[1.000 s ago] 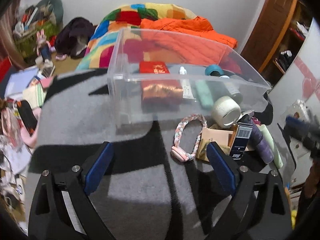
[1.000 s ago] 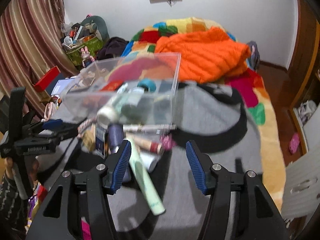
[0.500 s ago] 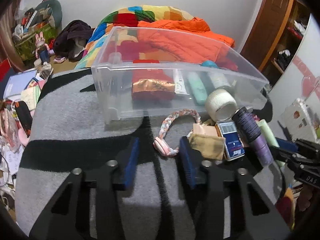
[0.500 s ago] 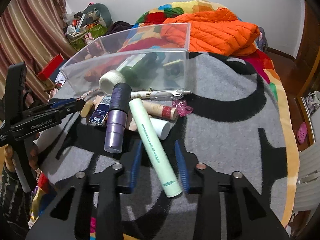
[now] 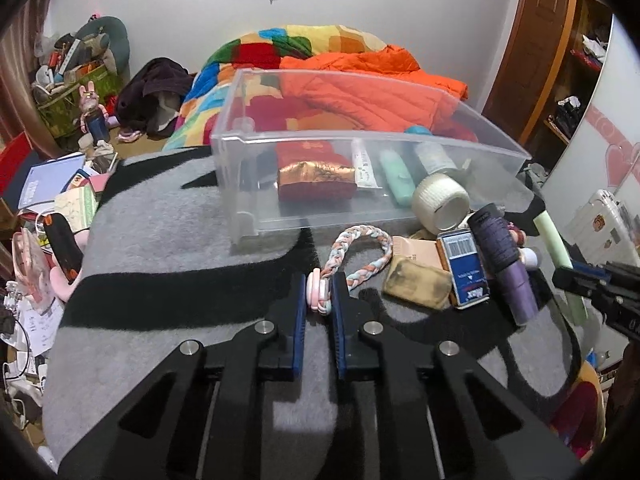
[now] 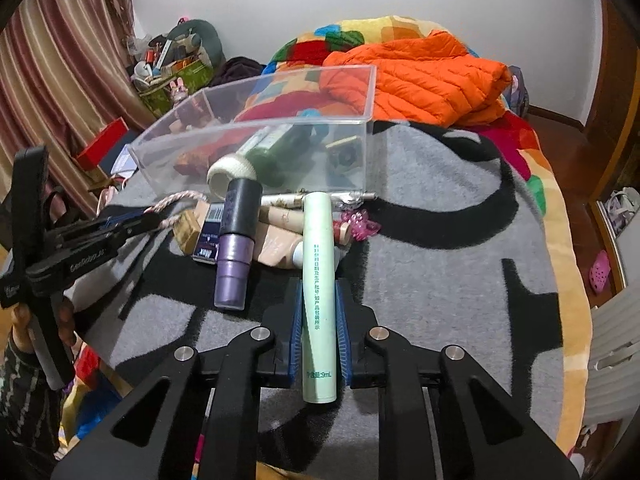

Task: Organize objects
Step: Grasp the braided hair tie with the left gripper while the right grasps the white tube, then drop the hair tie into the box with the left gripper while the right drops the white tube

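Note:
A clear plastic bin [image 5: 400,204] [image 6: 256,140] stands on the grey and black blanket and holds a red pouch [image 5: 316,176], tubes and bottles. In front of it lies a pile: a braided pastel loop [image 5: 360,252], a tan pouch [image 5: 418,284], a blue box [image 5: 466,268], a purple bottle [image 6: 236,248], a tape roll [image 5: 440,204]. My left gripper [image 5: 319,292] is shut on the pink end of the braided loop. My right gripper [image 6: 318,308] is shut on a long pale green tube [image 6: 317,272] that lies on the blanket.
The bed carries a colourful quilt and an orange jacket [image 6: 420,76] behind the bin. Books and clutter [image 5: 48,200] lie on the floor at the left. A wooden wardrobe [image 5: 540,40] stands at the right. A pink trinket [image 6: 360,228] lies by the pile.
Both grippers moved forward and down and closed: the left one onto the braided loop's pink end, the right one onto the pale green tube.

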Action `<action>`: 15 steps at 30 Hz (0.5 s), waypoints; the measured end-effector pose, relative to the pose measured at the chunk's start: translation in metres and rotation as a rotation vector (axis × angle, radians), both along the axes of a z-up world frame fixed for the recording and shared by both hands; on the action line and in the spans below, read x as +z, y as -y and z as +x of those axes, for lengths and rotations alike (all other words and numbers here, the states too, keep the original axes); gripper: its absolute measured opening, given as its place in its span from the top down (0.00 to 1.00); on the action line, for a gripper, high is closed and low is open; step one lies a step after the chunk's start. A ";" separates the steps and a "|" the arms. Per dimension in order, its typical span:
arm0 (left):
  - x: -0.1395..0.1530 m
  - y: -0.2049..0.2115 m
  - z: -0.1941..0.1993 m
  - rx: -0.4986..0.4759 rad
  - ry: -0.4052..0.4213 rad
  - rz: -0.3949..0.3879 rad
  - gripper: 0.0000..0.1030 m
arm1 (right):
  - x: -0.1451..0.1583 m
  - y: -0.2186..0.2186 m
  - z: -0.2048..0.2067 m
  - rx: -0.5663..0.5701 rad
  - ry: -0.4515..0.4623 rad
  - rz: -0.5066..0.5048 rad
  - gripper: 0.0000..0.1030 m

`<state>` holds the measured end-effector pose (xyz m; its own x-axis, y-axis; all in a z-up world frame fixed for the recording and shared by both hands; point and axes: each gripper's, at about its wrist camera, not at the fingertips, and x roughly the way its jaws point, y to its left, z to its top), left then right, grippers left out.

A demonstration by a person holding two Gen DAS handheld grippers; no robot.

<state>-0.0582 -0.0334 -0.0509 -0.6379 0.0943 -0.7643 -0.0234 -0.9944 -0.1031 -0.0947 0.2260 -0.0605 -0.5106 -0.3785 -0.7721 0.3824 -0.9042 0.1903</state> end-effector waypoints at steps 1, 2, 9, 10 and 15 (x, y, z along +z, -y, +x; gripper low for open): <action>0.003 0.001 0.003 0.002 -0.007 0.005 0.89 | 0.003 -0.001 0.000 -0.004 -0.005 -0.006 0.86; 0.007 0.003 0.006 0.006 -0.019 0.008 0.89 | 0.007 -0.003 -0.001 -0.009 -0.015 -0.012 0.86; 0.043 0.012 0.020 0.025 -0.113 0.028 0.90 | 0.030 -0.001 -0.010 -0.022 -0.075 -0.039 0.86; 0.047 0.013 0.020 0.028 -0.123 0.032 0.90 | 0.033 -0.001 -0.012 -0.021 -0.084 -0.042 0.86; 0.065 0.017 0.019 0.039 -0.171 0.052 0.90 | 0.049 0.006 -0.023 -0.018 -0.133 -0.053 0.86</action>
<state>-0.0396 -0.0501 0.0141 -0.7621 0.1034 -0.6392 -0.0063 -0.9883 -0.1523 -0.1172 0.2196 -0.0113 -0.6141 -0.4066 -0.6765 0.3912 -0.9012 0.1865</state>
